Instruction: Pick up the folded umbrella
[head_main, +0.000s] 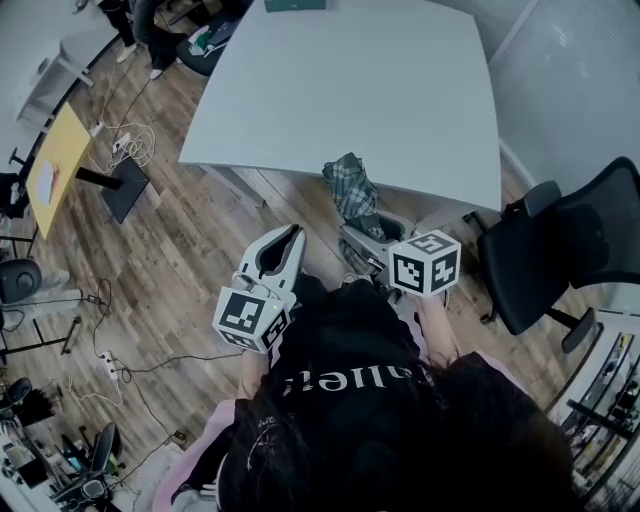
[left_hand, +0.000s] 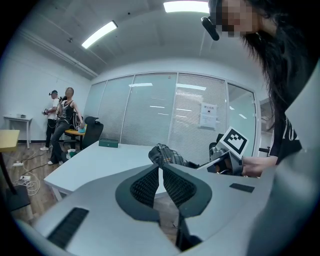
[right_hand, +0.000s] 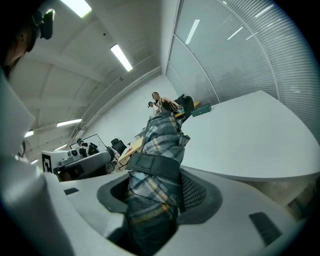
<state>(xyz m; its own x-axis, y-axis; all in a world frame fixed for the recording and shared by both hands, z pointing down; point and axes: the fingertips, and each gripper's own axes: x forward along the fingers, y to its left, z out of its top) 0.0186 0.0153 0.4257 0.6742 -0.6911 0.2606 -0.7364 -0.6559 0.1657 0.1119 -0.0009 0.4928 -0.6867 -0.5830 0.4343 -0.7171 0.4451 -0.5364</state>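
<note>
The folded umbrella (right_hand: 159, 150), a grey plaid one with thin yellow lines and a dark strap wrapped round it, was clamped between the jaws of the right gripper (head_main: 366, 236), which I held tilted a little downward at the near edge of the white table (head_main: 400, 90); in the head view its free end reached out over that edge, and I judged it to be lifted clear of the tabletop, so the pick-up looked as good as made. The pads pressed on the fabric bundle low on its length, with most of the umbrella standing out beyond the fingertips. The left gripper (head_main: 291, 238) hung just beside it over the wooden floor (head_main: 180, 230), its jaws drawn together with nothing between them. A black office chair (head_main: 570, 240) stood to the right, a small teal box (head_main: 295, 5) lay at the table's far edge, and two people (left_hand: 61, 117) stood well apart at the back of the room. The danger, as I read it, lay in the hold: loose folded cloth gives under the pads, and the long free end could lever the umbrella round or let it slide out if I swung the hand quickly, or it could catch the table's edge if I lowered it
</note>
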